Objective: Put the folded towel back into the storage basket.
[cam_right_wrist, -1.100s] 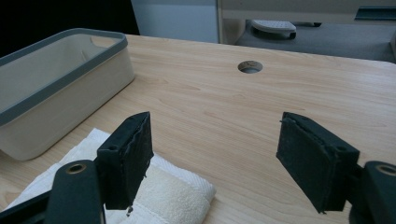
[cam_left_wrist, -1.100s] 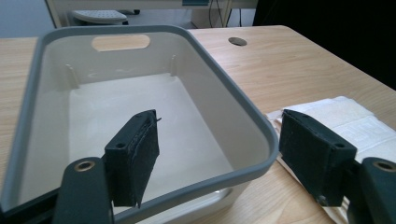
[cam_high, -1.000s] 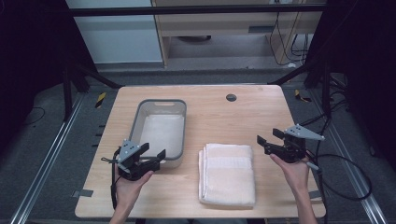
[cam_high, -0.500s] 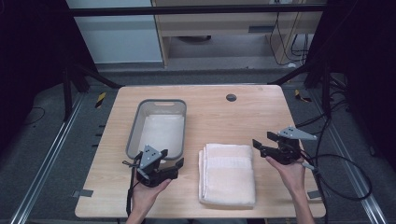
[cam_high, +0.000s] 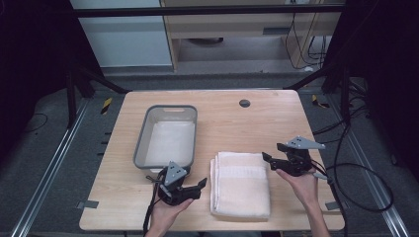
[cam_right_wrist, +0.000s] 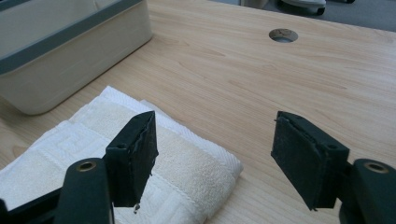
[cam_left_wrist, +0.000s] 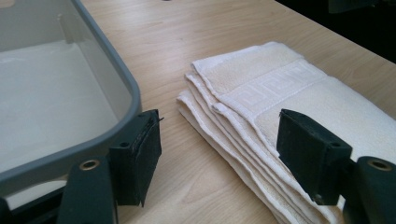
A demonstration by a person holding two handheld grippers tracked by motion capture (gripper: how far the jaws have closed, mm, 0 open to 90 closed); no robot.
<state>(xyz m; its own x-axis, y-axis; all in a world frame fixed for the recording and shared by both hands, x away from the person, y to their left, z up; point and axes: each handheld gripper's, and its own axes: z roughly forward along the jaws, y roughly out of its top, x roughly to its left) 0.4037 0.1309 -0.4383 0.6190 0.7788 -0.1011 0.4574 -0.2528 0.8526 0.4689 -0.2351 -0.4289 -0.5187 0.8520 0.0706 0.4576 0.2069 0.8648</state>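
The left gripper (cam_high: 196, 186) has its jaws spread wide with nothing between them, its tips pointing at the near left edge of the folded cream towel (cam_high: 240, 184), which lies just ahead of and partly behind its right jaw; the grey bin (cam_high: 168, 134) sits close behind its left jaw. The right gripper (cam_high: 268, 157) likewise stands wide and empty, its jaws having just been closing a little; the towel's far right corner lies under and ahead of its left jaw, bare wooden table (cam_high: 257, 123) ahead of its right jaw.
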